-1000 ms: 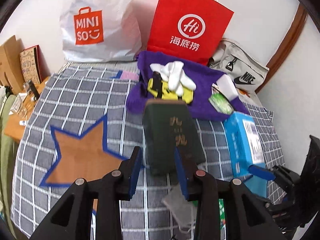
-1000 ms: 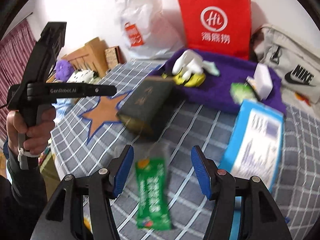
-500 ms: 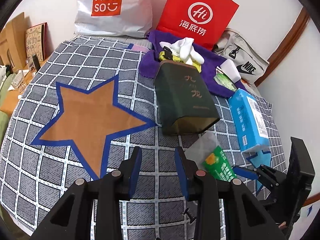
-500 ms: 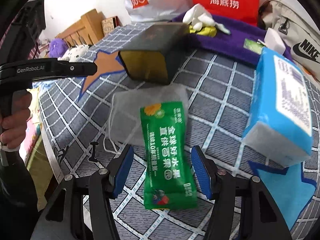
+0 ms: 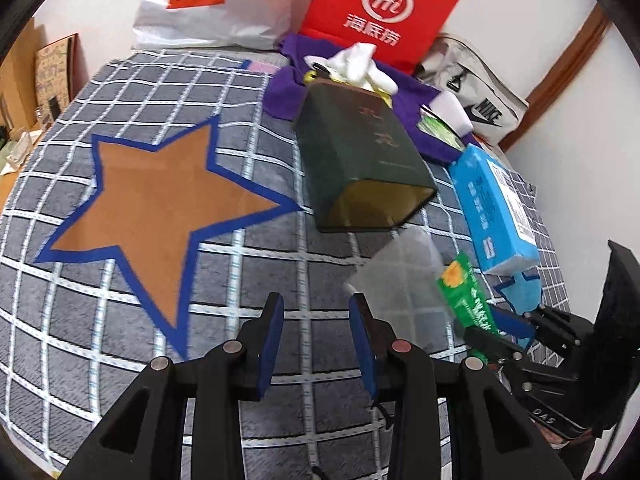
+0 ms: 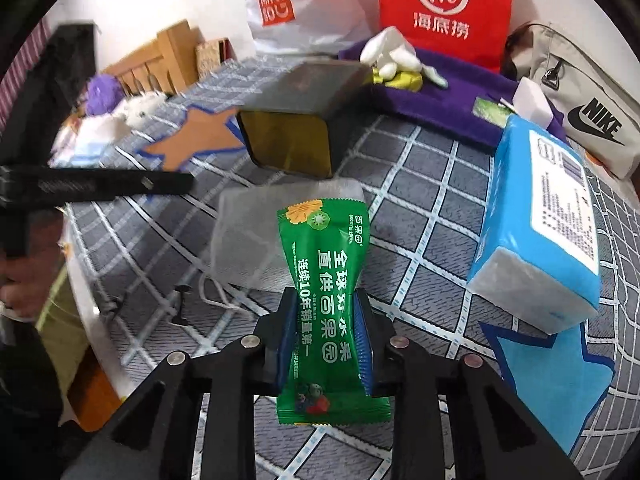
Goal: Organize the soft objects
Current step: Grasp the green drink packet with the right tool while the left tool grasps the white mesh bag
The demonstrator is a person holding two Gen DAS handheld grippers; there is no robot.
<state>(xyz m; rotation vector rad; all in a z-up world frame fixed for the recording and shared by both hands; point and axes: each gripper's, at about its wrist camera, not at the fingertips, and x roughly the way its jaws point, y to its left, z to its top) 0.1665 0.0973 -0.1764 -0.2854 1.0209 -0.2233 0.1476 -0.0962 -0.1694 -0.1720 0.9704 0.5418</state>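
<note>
The right gripper [image 6: 326, 316] had just closed its jaws on a green packet [image 6: 328, 292], pinching its middle above the checked blanket [image 6: 420, 200]. The left gripper [image 5: 316, 320] hung empty, jaws apart. Behind the packet lay what looked like a clear pouch [image 6: 256, 236], then a dark box [image 6: 304, 120] and a blue tissue pack [image 6: 540, 216].

Blurred left tongs [image 6: 96, 186], mesh pouch [image 6: 256, 236] partly hidden
</note>
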